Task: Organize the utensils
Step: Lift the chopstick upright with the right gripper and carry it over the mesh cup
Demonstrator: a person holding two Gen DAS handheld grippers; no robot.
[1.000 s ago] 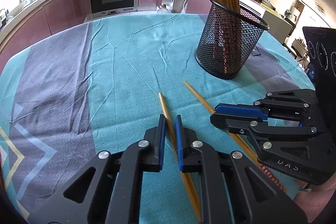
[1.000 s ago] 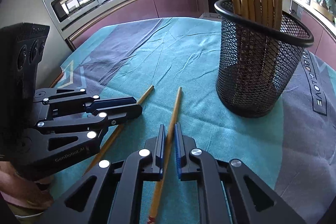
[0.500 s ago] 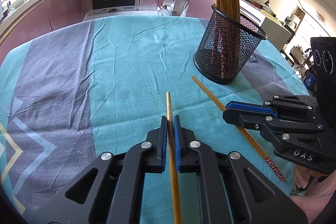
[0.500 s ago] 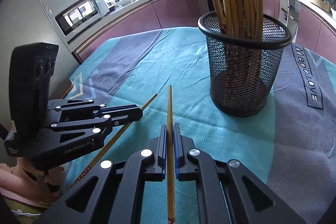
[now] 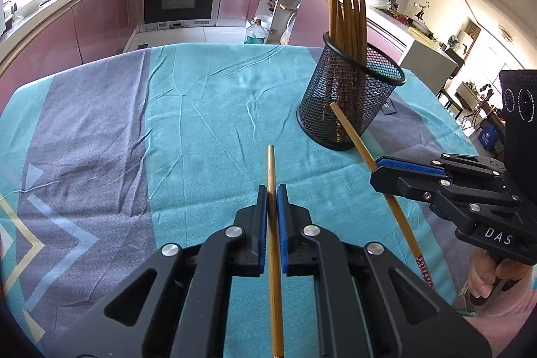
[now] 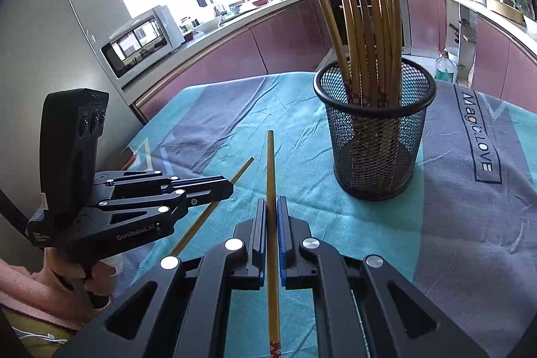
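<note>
On the table, a teal and grey tablecloth (image 5: 208, 123) is spread, creased in many places, and two grippers are held above it side by side. At the left, the left gripper (image 5: 272, 190) is seen clamped on a bamboo chopstick (image 5: 272, 183); the blue pads (image 5: 262, 217) are pressed against the stick from both sides, and the stick's plain tip is seen pointing forward past the fingertips, clear of the cloth. In the right wrist view the same gripper (image 6: 230, 190) is seen from the side, held by a hand (image 6: 84, 277) at the lower left, with its chopstick (image 6: 214, 207) slanting out beyond its tip.

Further right, the right gripper (image 6: 272, 200) is likewise closed on a second chopstick (image 6: 271, 176), whose patterned red end is seen at the bottom of that view, behind the jaws. In the left wrist view this gripper (image 5: 377, 168) is seen at the right edge, and its chopstick (image 5: 355, 136) is angled up toward the holder, the tip overlapping the mesh in the picture.

At the right, a black mesh holder (image 6: 374, 136) is stood upright on the cloth, and a bundle of chopsticks (image 6: 365, 22) is leant inside it. A kitchen counter (image 6: 214, 26) is seen behind the table.
</note>
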